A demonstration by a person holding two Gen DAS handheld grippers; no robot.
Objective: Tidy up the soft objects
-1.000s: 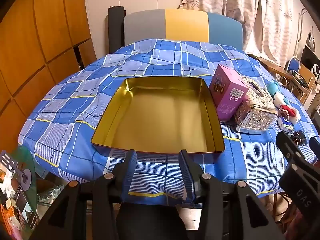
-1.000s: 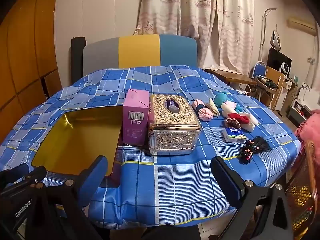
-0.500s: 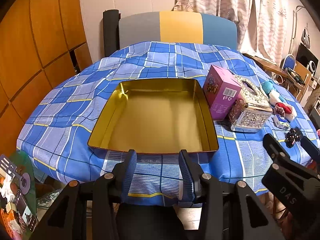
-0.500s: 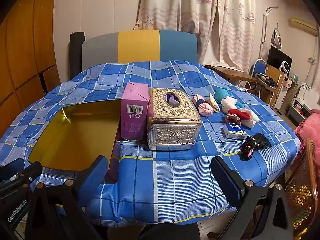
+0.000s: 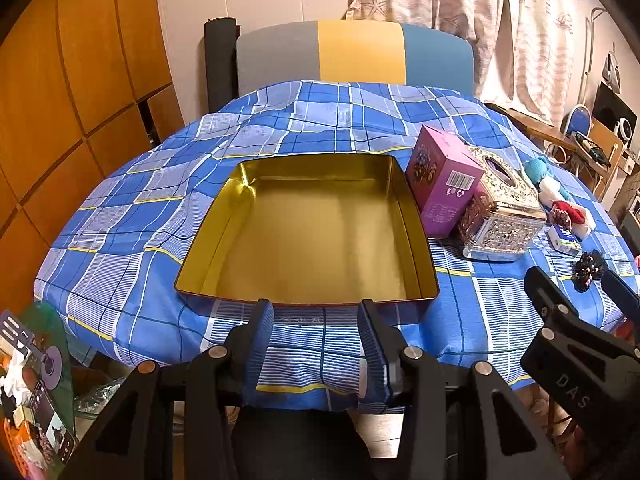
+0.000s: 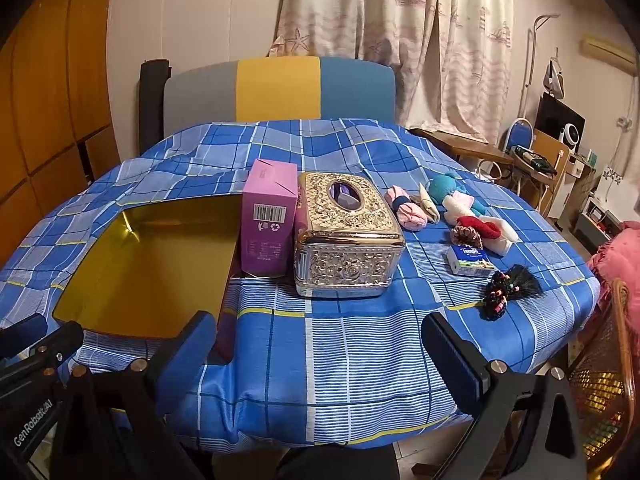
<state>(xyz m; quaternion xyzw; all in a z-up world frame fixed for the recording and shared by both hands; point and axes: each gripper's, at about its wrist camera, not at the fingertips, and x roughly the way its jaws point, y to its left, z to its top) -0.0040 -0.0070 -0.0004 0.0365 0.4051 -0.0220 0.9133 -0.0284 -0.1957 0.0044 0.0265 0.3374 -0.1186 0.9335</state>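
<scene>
Left tool [image 5: 316, 344] and right tool [image 6: 320, 352] hang apart, empty, near the tin [image 5: 308, 300] on the desk [image 6: 340, 360].

The small tissue pack [image 6: 471, 261] on the desk reads "Tempo". The left gripper [image 6: 24, 336], seen from the right wrist view, bears "GenRobot.AI"; the right gripper [image 5: 580, 292], seen from the left wrist view, bears "DAS". The pink box [image 6: 269, 224] shows a barcode, its small print unreadable.

We see a table [image 6: 360, 360] under blue checked cloth, bearing 1 gold tin [image 5: 308, 236], 1 pink box [image 6: 269, 224], 1 ornate tissue box [image 6: 346, 240] and small soft items [image 6: 460, 216].
</scene>
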